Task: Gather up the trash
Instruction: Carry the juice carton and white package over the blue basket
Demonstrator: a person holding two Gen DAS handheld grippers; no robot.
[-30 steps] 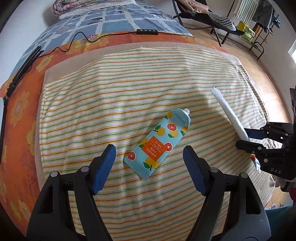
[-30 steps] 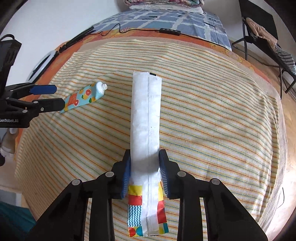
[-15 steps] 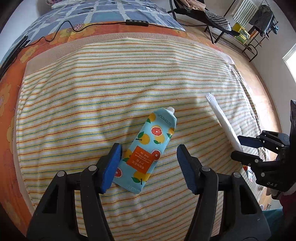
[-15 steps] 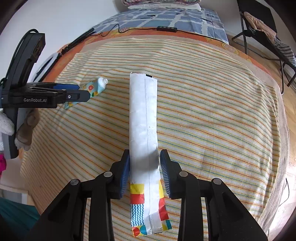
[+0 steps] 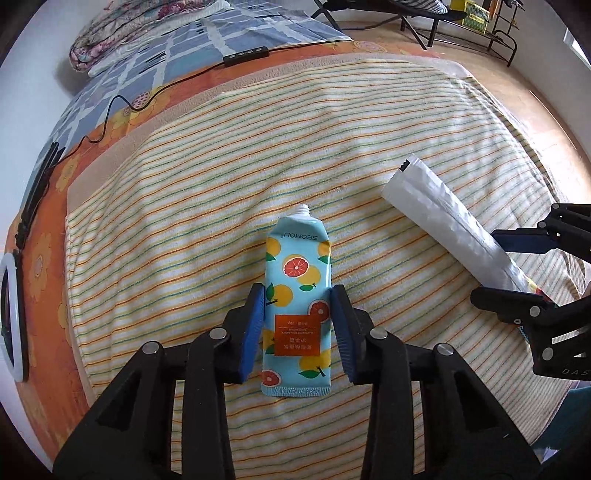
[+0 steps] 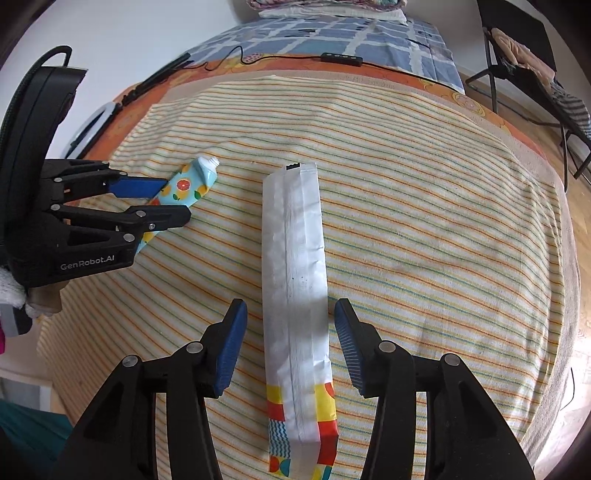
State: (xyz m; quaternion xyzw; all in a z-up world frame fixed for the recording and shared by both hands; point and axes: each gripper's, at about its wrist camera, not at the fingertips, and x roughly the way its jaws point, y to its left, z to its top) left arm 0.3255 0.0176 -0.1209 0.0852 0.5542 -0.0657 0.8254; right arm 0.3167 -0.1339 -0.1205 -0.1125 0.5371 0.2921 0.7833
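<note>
On the striped towel [image 5: 184, 206], the left gripper [image 5: 297, 321] has just been closing onto the citrus-print tube [image 5: 297, 295]. Beside it, the right gripper [image 6: 290, 347] has just been opening, straddling the long white wrapper [image 6: 293, 258] untouched. Nothing is collected yet.

A tube [image 5: 297, 295] lies flat on a towel [image 5: 207, 192] between the left gripper's [image 5: 298, 317] fingers [image 5: 253, 325], its neck pointing away past the fingertips and its crimped end back toward the gripper body. To the right of those fingers lies a long packet [image 6: 293, 280], set between the right gripper's [image 6: 290, 339] fingers [image 6: 229, 347] with a gap on each side; its far end reaches well beyond the fingertips and its near end runs back under the gripper. The towel lies on a bed [image 5: 48, 236]. Beyond the fingertips, past the towel's far edge, a cable [image 5: 110, 107] and its remote [image 5: 245, 56] lie across the bed. Behind those, bedding [image 5: 140, 26] is heaped at the head.
</note>
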